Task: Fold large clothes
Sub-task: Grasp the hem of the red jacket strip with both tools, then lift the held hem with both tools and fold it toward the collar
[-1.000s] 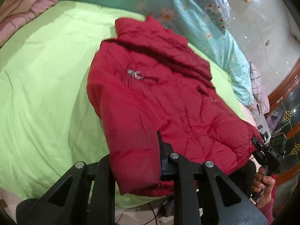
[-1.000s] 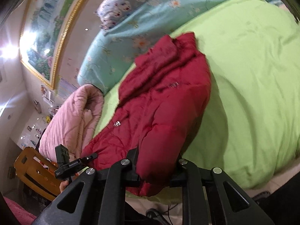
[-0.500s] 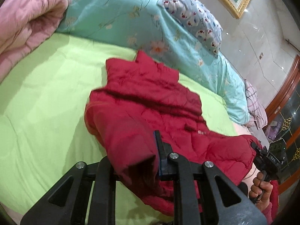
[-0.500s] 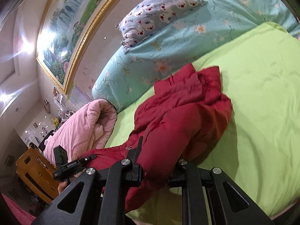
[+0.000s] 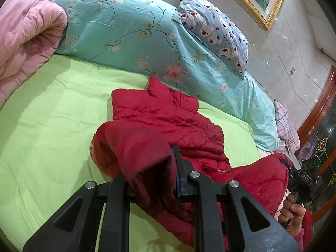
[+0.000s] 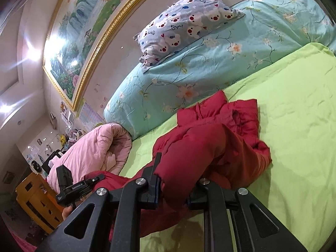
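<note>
While both grippers pinch the near hem of the red padded jacket, its collar end lies on the green bedsheet, just short of the long floral turquoise bolster that runs across the head of the bed. A bear-print pillow leans on that bolster, and a rolled pink quilt crowds one side of the sheet. The left gripper is clamped on a thick fold of the jacket, and the right gripper grips another fold the same way. Only the left wrist view shows the person's right hand on its handle; only the right wrist view shows the gold-framed landscape painting in full and a yellow wooden cabinet beside the bed.
</note>
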Available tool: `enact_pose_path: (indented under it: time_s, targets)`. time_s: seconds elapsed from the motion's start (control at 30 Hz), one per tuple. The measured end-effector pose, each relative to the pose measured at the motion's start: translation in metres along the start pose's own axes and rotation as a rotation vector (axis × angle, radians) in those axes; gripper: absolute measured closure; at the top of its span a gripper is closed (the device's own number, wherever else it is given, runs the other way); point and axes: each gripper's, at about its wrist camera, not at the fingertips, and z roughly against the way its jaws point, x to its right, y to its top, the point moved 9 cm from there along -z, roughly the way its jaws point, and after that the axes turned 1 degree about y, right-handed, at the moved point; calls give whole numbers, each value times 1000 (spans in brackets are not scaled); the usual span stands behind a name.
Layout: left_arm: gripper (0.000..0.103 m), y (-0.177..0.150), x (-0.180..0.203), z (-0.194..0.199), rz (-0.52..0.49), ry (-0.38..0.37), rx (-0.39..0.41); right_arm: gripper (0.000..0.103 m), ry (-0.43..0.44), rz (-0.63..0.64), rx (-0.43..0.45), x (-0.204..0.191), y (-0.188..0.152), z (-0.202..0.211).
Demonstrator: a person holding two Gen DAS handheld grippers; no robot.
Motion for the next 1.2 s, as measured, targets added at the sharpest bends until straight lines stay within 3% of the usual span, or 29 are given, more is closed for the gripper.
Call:
enact_pose_path:
  time_s: [0.63, 1.2]
  targets:
    - [87, 69, 0, -51, 21, 26, 41, 87, -63, -14, 30, 34, 78, -60]
    - [87, 107, -13, -127, 37, 81, -14, 87, -111, -69, -1, 75, 117, -121]
